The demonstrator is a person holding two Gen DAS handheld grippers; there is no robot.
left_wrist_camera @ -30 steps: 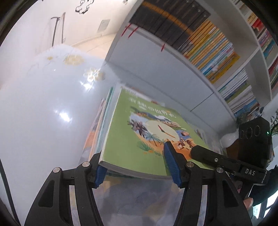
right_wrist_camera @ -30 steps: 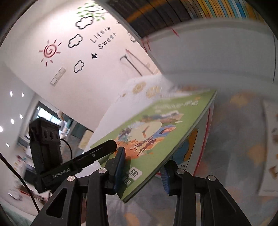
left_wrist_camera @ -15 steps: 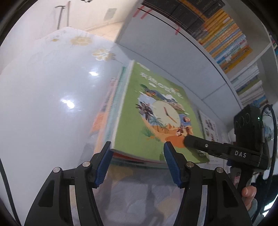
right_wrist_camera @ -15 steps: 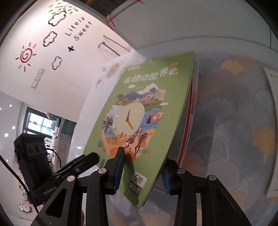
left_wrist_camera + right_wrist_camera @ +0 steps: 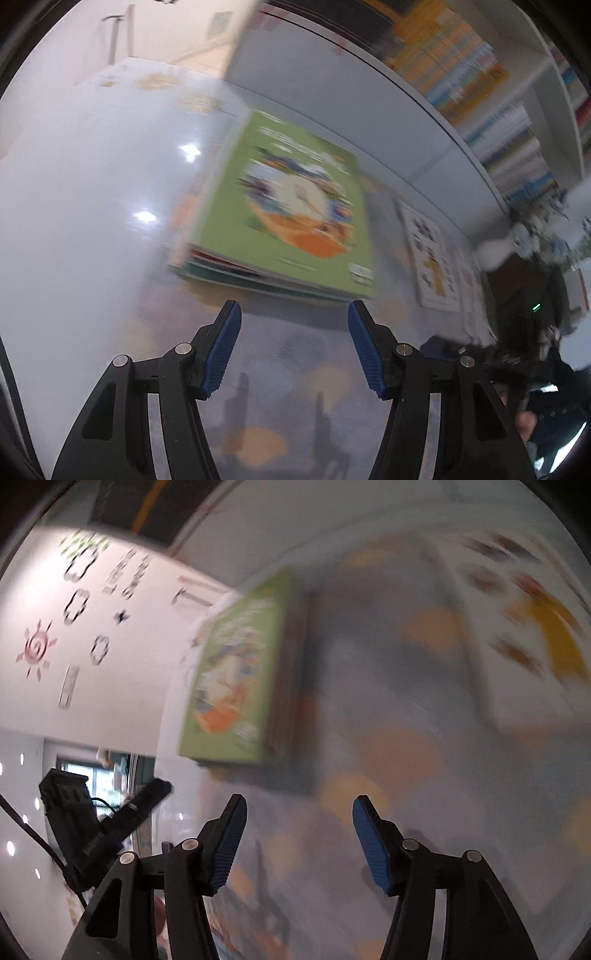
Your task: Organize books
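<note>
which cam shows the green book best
The left wrist view: the green book lies nearly face-on atop the stack, its whole cover visible. The right wrist view shows it blurrier, at a steep angle.

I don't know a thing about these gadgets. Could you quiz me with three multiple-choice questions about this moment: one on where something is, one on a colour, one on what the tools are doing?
1. Where does the green book lie?
A. On top of a stack of books on the table
B. Upright on the shelf
C. Between the left tool's fingers

2. What colour are the pads on the fingers of the tools?
A. Red
B. Blue
C. Yellow

3. What state are the left tool and the right tool in?
A. Both shut on the green book
B. One open, one shut
C. Both open, holding nothing

Answers:
1. A, since other book edges show beneath it on the patterned tablecloth.
2. B, as both wrist views show blue ribbed pads.
3. C, because each view shows a wide gap between the fingers, short of the book.
</note>
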